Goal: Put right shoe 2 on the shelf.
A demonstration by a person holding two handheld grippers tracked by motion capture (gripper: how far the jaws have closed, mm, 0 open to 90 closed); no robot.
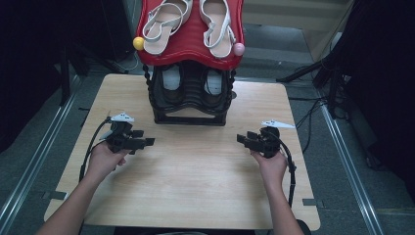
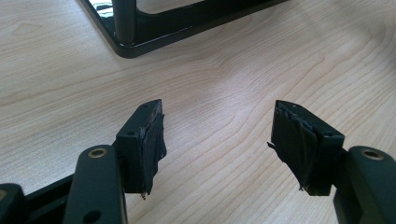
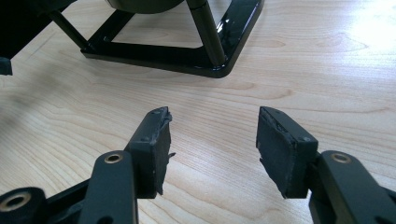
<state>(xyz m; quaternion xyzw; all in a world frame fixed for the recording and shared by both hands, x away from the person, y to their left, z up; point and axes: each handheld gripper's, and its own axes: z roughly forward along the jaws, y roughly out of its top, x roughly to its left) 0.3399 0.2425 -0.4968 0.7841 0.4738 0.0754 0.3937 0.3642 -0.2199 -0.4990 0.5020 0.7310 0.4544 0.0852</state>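
Your two tongs sit open and empty on either side of the shoe rack.

The black shoe rack (image 1: 188, 95) stands at the far middle of the table (image 1: 195, 181), a red tray (image 1: 192, 49) with white sandals (image 1: 169, 22) on top. Your left tongs (image 1: 147, 142) and right tongs (image 1: 241, 138) hover low over pale wood, jaws spread wide, gripping nothing, pointing at each other. Around the table lie grey floor (image 1: 29, 147), metal rails (image 1: 345, 161) and dark curtains (image 1: 386, 73).

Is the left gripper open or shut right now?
Open. The left gripper has its jaws wide apart with bare table between them, holding nothing, short of the rack base.
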